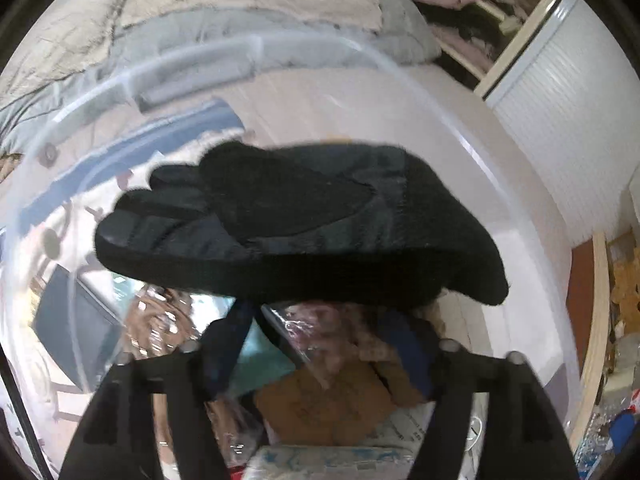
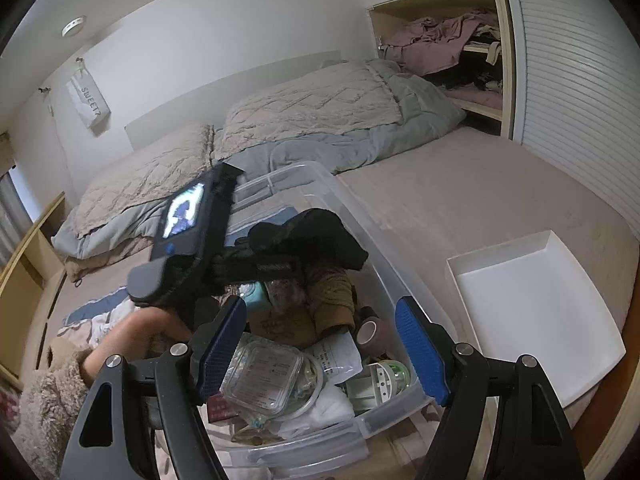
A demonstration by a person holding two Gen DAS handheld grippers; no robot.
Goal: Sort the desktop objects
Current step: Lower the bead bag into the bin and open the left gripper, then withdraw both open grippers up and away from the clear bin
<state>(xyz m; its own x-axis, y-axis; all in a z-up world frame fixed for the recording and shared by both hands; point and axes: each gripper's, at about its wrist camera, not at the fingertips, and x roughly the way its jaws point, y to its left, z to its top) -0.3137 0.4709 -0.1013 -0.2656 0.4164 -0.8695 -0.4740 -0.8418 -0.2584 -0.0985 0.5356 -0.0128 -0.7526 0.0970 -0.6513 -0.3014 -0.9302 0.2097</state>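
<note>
Nearest, right gripper (image 2: 320,344) jaws apart over clutter in clear bin (image 2: 360,216), gripping nothing; beyond, left gripper (image 1: 320,344) jaws spread, black glove (image 1: 296,220) just ahead of the tips, above the bin, apparently unclamped. Risk, as judged: glove landing back among unsorted items rather than white tray (image 2: 536,300), right of the jaws. Farthest, hanging bag (image 2: 89,100) reading "SWEET".

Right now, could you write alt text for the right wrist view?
A black fabric glove lies on top of a full clear plastic storage bin on a bed, by the left gripper. The right gripper is open and empty; a white empty tray sits beside the bin.
</note>
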